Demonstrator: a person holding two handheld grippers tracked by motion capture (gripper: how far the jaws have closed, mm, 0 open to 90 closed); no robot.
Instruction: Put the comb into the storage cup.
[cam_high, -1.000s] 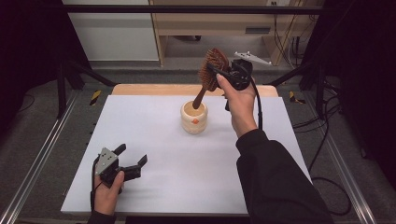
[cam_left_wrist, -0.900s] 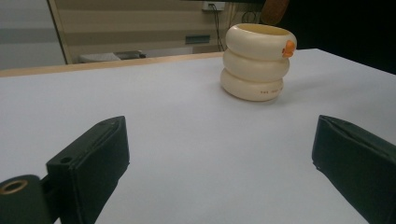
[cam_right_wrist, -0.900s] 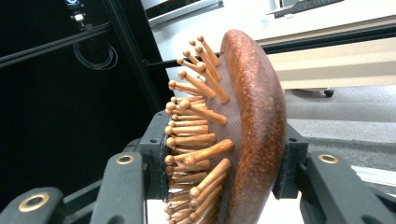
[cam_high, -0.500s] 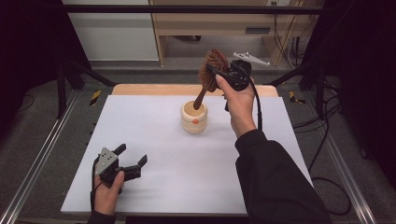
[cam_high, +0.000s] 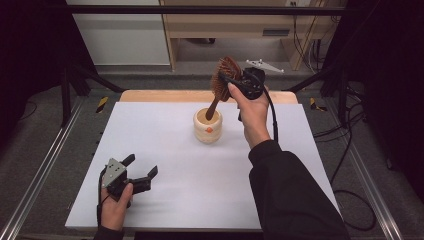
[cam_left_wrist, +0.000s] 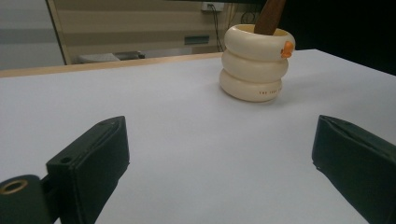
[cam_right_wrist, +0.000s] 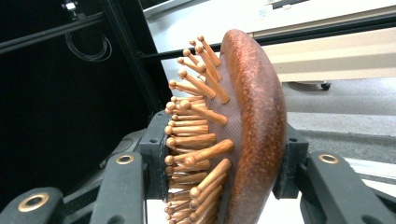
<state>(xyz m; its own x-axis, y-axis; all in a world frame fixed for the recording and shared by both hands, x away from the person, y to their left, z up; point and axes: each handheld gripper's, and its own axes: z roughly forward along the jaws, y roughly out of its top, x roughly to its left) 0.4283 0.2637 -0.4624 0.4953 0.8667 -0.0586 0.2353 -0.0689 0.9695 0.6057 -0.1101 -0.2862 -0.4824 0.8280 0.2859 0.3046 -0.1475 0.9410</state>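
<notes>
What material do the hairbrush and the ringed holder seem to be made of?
Hairbrush: probably wood, with reddish-brown grain on its glossy back and round-tipped wooden pins. Holder: smooth cream material with a soft sheen, perhaps ceramic or plastic; the look leaves it open.

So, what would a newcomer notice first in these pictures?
First, the brown wooden hairbrush held by its head in the right gripper, raised over the far middle of the white table, its handle dipping into the cream ringed cup. Then the left gripper, jaws open, resting at the near left corner.

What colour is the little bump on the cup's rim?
Orange, on the cream cup; the bump shows best in the left gripper view.
</notes>
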